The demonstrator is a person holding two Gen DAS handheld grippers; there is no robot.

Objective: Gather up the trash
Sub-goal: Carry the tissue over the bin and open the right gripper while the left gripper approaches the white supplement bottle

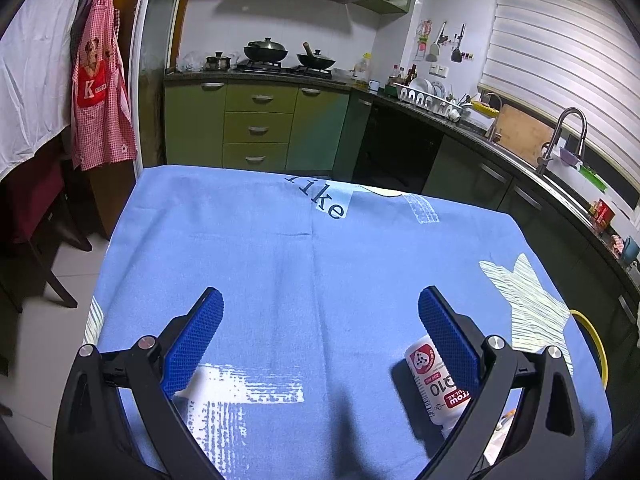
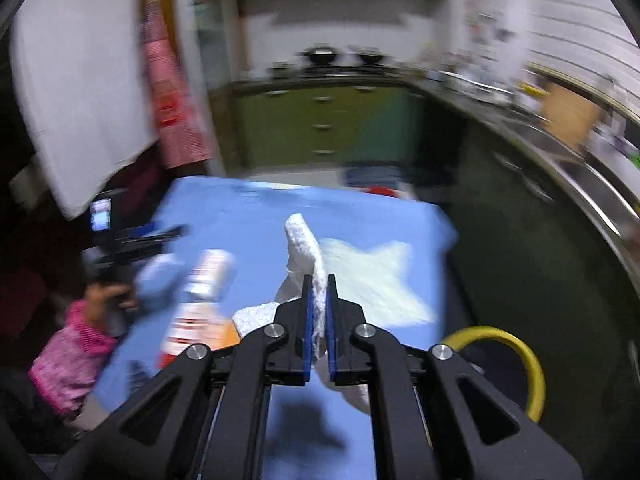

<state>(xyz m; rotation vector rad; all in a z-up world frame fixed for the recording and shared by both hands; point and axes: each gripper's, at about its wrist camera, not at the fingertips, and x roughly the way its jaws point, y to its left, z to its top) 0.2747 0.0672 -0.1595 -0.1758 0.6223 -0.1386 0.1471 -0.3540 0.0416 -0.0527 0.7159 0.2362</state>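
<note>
My right gripper (image 2: 319, 284) is shut on a crumpled white paper towel (image 2: 303, 244), held above the blue tablecloth (image 2: 256, 216); the view is blurred. My left gripper (image 1: 320, 304) is open and empty, low over the cloth (image 1: 280, 248). A white and red supplement bottle (image 1: 438, 384) lies on its side just inside my left gripper's right finger (image 1: 448, 332). It also shows in the right wrist view (image 2: 204, 280), left of the towel. A yellow-rimmed bin (image 2: 516, 360) sits beyond the table's right edge; its rim also shows in the left wrist view (image 1: 592, 340).
A kitchen counter with a sink and faucet (image 1: 564, 136) runs along the right. Green cabinets and a stove with pots (image 1: 280, 56) are at the back. A chair (image 1: 32, 240) and a red apron (image 1: 100, 92) are on the left. The person's hand holds my left gripper (image 2: 120, 256).
</note>
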